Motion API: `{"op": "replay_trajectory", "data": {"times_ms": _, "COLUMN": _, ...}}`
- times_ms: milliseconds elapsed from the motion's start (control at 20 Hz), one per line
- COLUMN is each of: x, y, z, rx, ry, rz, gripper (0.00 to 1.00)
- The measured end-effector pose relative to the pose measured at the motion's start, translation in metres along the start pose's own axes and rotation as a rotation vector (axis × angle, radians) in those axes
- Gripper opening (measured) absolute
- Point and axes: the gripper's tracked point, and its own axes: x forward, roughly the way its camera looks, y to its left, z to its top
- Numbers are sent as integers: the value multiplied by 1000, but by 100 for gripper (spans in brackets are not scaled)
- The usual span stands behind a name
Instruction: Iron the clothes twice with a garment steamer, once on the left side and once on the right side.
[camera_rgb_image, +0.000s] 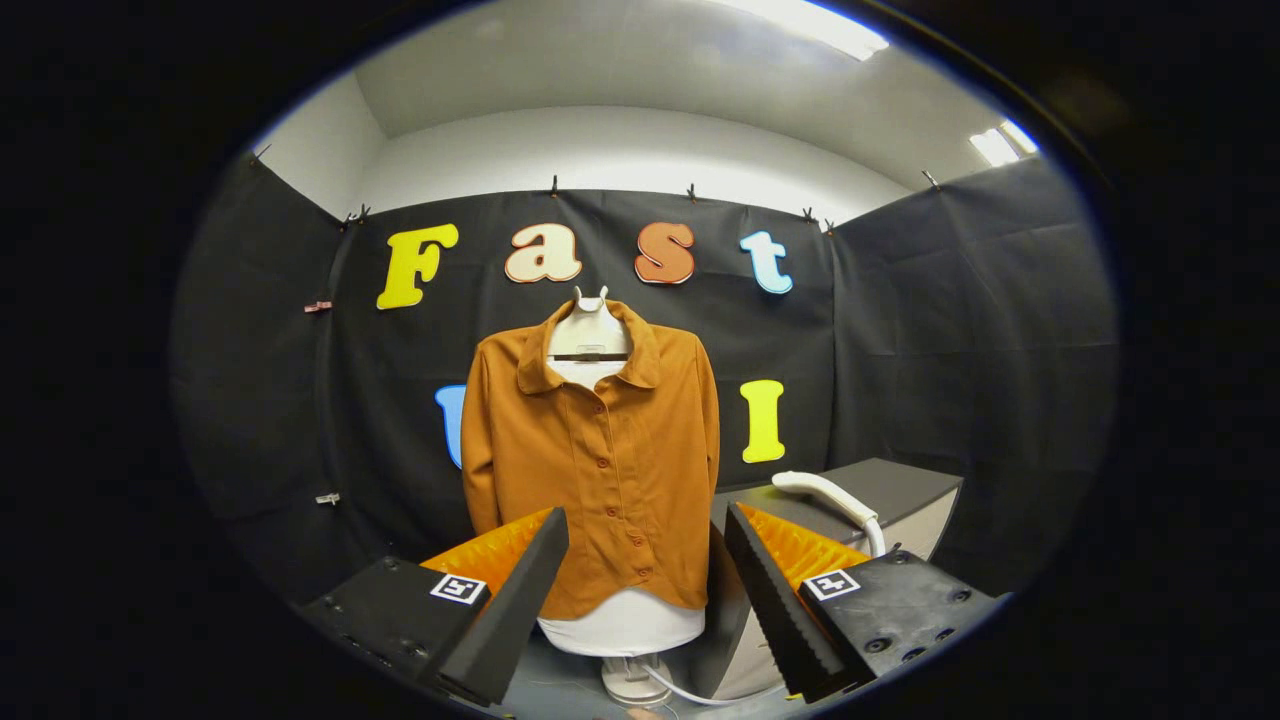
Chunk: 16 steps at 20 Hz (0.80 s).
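Beyond the spread hand-held gripper (645, 545), the steamer (825, 495) lies flat.

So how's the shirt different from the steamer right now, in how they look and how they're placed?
The shirt is rust-orange cloth, buttoned up and hanging upright on a white dress form; the steamer is a white hard handle lying on a dark box. The shirt sits straight ahead, beyond the open gripper; the steamer lies beyond the right finger. Neither is touched by the fingers.
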Motion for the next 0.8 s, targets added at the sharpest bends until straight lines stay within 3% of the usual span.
{"op": "replay_trajectory", "data": {"times_ms": 400, "x": 36, "y": -41, "z": -13, "rx": 22, "ry": 23, "rz": -30, "gripper": 99}}
{"op": "replay_trajectory", "data": {"times_ms": 800, "x": 123, "y": -126, "z": -15, "rx": 6, "ry": 26, "rz": -28, "gripper": 99}}
